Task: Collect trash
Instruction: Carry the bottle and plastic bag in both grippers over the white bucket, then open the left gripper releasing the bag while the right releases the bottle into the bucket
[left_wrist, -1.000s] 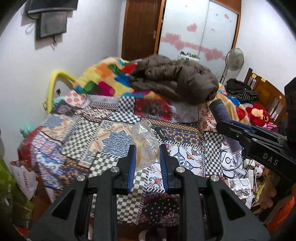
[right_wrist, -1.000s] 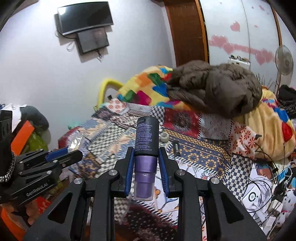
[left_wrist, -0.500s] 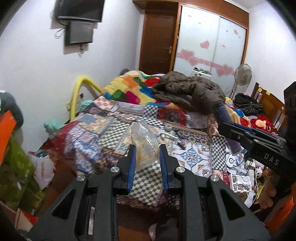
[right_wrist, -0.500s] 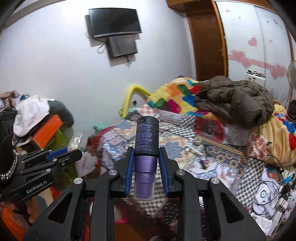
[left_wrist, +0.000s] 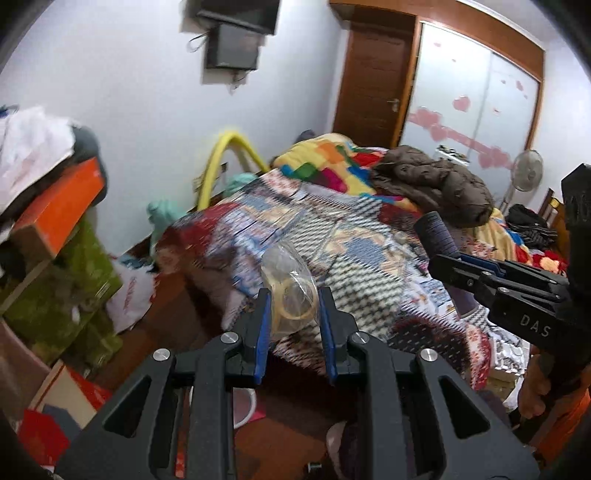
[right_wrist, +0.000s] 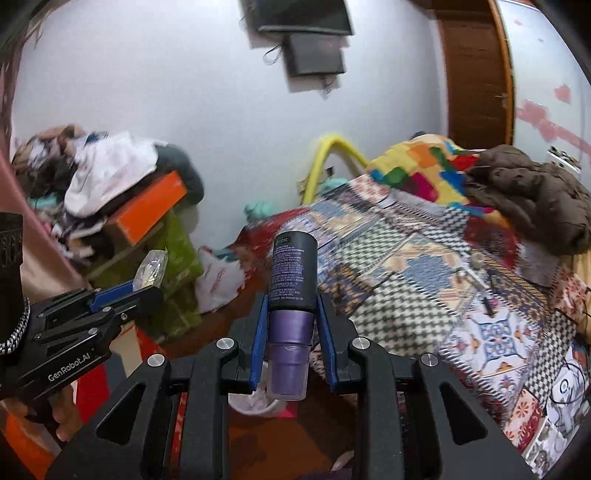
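My left gripper (left_wrist: 293, 295) is shut on a crumpled clear plastic bag (left_wrist: 290, 291) with a yellowish ring inside, held in the air off the bed's corner. It also shows in the right wrist view (right_wrist: 147, 273) at the left. My right gripper (right_wrist: 291, 306) is shut on a purple and black spray bottle (right_wrist: 291, 295), held upright above the floor. That bottle shows in the left wrist view (left_wrist: 437, 236) at the right. A white bucket (right_wrist: 255, 400) stands on the floor below the bottle, mostly hidden by my right gripper.
A bed with a patchwork quilt (left_wrist: 354, 251) fills the middle and right, with a brown jacket (left_wrist: 436, 184) on it. Stacked boxes and clothes (right_wrist: 122, 206) stand along the left wall. A white plastic bag (left_wrist: 131, 291) lies on the brown floor.
Both grippers have pulled back from the bed and swung left, still holding the bag and the bottle. The floor and the box pile at the left have come into view.
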